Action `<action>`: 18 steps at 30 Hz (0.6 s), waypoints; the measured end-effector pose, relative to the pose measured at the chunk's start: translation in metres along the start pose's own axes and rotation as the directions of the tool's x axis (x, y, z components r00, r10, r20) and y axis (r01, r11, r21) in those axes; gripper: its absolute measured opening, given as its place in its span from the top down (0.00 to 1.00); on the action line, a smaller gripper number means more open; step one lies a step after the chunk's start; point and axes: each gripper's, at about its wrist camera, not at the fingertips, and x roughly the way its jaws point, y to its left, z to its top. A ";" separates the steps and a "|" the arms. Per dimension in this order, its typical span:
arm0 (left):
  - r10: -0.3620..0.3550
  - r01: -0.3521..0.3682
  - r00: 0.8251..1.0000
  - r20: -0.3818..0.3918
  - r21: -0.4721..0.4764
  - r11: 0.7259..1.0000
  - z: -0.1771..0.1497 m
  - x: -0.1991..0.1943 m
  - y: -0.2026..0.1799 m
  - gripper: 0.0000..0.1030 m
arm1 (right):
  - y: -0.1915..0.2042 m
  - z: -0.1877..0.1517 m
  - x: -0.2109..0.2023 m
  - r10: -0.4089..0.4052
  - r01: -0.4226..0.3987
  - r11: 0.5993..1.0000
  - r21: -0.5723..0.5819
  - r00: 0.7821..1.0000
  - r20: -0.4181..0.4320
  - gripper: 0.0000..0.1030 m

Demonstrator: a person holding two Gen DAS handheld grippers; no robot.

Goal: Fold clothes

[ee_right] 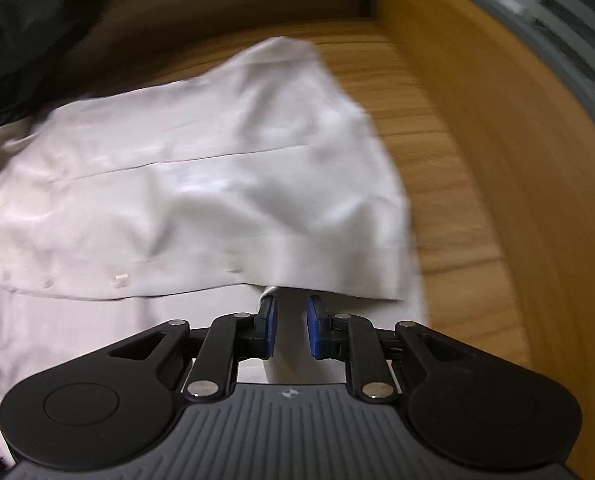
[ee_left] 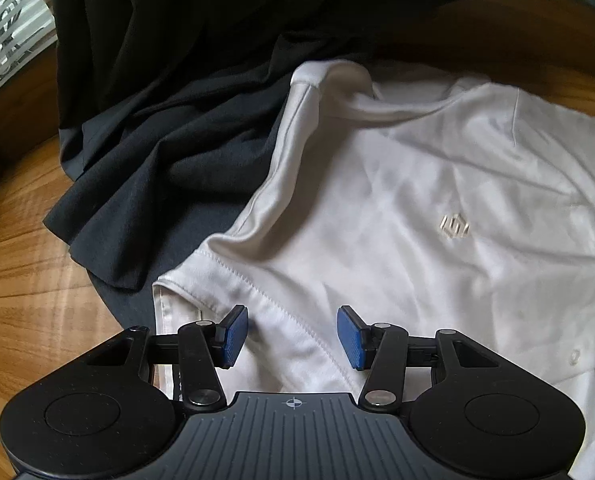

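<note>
A white shirt (ee_left: pixel 397 208) lies spread on the wooden bench (ee_left: pixel 25 272), its front up, with a small embroidered logo (ee_left: pixel 453 227) on the chest and a button (ee_left: pixel 574 356) near the placket. To its left a heap of dark clothes (ee_left: pixel 157 132) rests on the bench, and the shirt's left edge lies over part of that heap. The left gripper (ee_left: pixel 293 334) points steeply down over the shirt's stitched collar edge; its blue-padded fingers (ee_left: pixel 233 334) stand well apart with nothing clamped, the cloth showing below the gap. In the right wrist view, which is blurred, the shirt (ee_right: pixel 201 184) shows a folded-over flap whose lower edge runs just in front of the right gripper (ee_right: pixel 291 330). Its fingers (ee_right: pixel 315 330) are close together but a narrow gap remains between the pads; white cloth lies under and beyond them, and whether any of it is pinched cannot be told. Bare bench (ee_right: pixel 437 168) shows right of the shirt, bounded by a raised wooden rim (ee_right: pixel 517 160).
</note>
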 end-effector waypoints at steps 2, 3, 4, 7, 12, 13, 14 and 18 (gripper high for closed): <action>-0.007 0.007 1.000 0.005 -0.001 1.000 -0.002 0.000 0.002 0.49 | 0.015 -0.001 0.003 0.043 -0.045 0.997 -0.055 0.999 -0.032 0.82; -0.011 0.011 1.000 0.004 -0.005 1.000 -0.003 0.000 0.003 0.49 | 0.022 -0.003 0.004 0.054 -0.059 0.994 -0.089 0.997 -0.050 0.82; -0.015 0.015 1.000 0.004 -0.009 1.000 -0.003 0.000 0.005 0.49 | 0.029 -0.005 0.004 0.064 -0.071 0.990 -0.121 0.996 -0.066 0.82; -0.031 0.031 0.999 0.007 -0.024 0.999 -0.003 0.001 0.009 0.48 | 0.043 -0.012 0.000 0.059 -0.073 0.980 -0.182 0.995 -0.082 0.81; -0.053 0.053 0.999 0.011 -0.032 0.998 -0.002 0.003 0.014 0.47 | 0.038 -0.013 -0.008 -0.019 0.014 0.991 -0.132 0.999 -0.038 0.77; -0.055 0.056 0.998 0.011 -0.031 0.998 -0.001 0.003 0.015 0.46 | 0.034 -0.012 -0.008 -0.036 0.032 0.994 -0.109 0.999 -0.030 0.77; -0.054 0.054 0.998 0.011 -0.027 0.998 0.000 0.004 0.016 0.43 | 0.028 -0.011 -0.006 -0.052 0.050 0.996 -0.079 0.998 -0.022 0.77; -0.052 0.052 0.999 0.006 -0.046 0.998 0.003 0.006 0.018 0.42 | 0.006 -0.004 -0.001 -0.099 0.098 0.994 0.054 0.995 0.009 0.75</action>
